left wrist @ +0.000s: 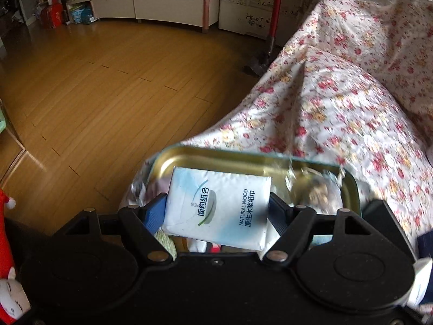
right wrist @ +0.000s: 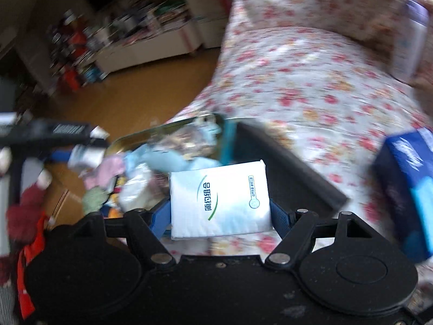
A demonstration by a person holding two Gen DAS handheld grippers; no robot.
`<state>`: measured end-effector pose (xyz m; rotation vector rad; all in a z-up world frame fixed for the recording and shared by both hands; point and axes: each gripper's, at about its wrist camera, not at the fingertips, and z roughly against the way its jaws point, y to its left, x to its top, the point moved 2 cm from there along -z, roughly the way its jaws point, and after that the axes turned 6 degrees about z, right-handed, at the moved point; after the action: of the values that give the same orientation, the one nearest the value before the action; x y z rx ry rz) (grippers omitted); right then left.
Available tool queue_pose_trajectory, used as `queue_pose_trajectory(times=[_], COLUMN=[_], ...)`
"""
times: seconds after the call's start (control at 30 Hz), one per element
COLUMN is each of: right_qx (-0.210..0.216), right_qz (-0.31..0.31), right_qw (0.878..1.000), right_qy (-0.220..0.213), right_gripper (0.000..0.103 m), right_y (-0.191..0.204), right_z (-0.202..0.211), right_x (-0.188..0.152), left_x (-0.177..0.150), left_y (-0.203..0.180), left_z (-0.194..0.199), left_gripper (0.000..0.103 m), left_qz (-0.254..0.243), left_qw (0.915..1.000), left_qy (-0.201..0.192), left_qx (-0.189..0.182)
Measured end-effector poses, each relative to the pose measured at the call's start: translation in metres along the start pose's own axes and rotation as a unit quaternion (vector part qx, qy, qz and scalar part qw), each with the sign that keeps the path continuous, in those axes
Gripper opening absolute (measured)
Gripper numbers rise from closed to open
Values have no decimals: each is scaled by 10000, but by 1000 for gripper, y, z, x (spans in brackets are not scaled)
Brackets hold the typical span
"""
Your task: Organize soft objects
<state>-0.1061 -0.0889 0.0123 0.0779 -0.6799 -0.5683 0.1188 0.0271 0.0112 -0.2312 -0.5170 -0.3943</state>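
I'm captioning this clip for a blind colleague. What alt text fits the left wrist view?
The left tongs grip a white tissue pack above an open gold-lined tin resting on a flowered bedspread. Beyond lie a wooden floor and a cluttered low cabinet.

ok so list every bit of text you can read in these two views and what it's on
"NATURAL WOOD" and "原生木浆纸巾": tissue pack in the left gripper, reading sideways.
"简约组合": same pack, with mirrored letters beside it, unclear.
"简约组合": second tissue pack in the right gripper; its small badge is too small to read.
"HEART": cardboard box by the wall.
Blue box on the floral cover: blurred, unreadable.
Shelf items: too small.
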Motion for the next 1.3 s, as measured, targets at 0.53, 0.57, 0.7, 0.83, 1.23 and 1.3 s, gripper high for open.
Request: queue_pose_trajectory(times=[0.53, 0.57, 0.7, 0.83, 1.23, 1.3], right_qx=[115, 107, 34, -23, -16, -35], right_qz=[667, 676, 706, 780, 674, 647], right_qw=[9973, 9972, 9971, 9966, 9975, 9977], right_qy=[285, 293, 268, 281, 221, 174], right_gripper=[75, 76, 83, 83, 83, 83], right_y=[61, 62, 63, 63, 56, 54], right_z=[-56, -58, -65, -68, -50, -45], right_x=[29, 29, 28, 27, 19, 18], left_x=[43, 43, 41, 38, 26, 23], left_y=[-4, -5, -11, -14, -15, -16], left_z=[-55, -58, -68, -71, -47, -40], left_gripper=[72, 72, 81, 83, 83, 83], left_qz=[-183, -213, -297, -363, -354, -373], left_qw=[9993, 9992, 9986, 9984, 9987, 9987], left_qy=[290, 309, 434, 435, 263, 209], left_qx=[126, 113, -9, 81, 251, 282])
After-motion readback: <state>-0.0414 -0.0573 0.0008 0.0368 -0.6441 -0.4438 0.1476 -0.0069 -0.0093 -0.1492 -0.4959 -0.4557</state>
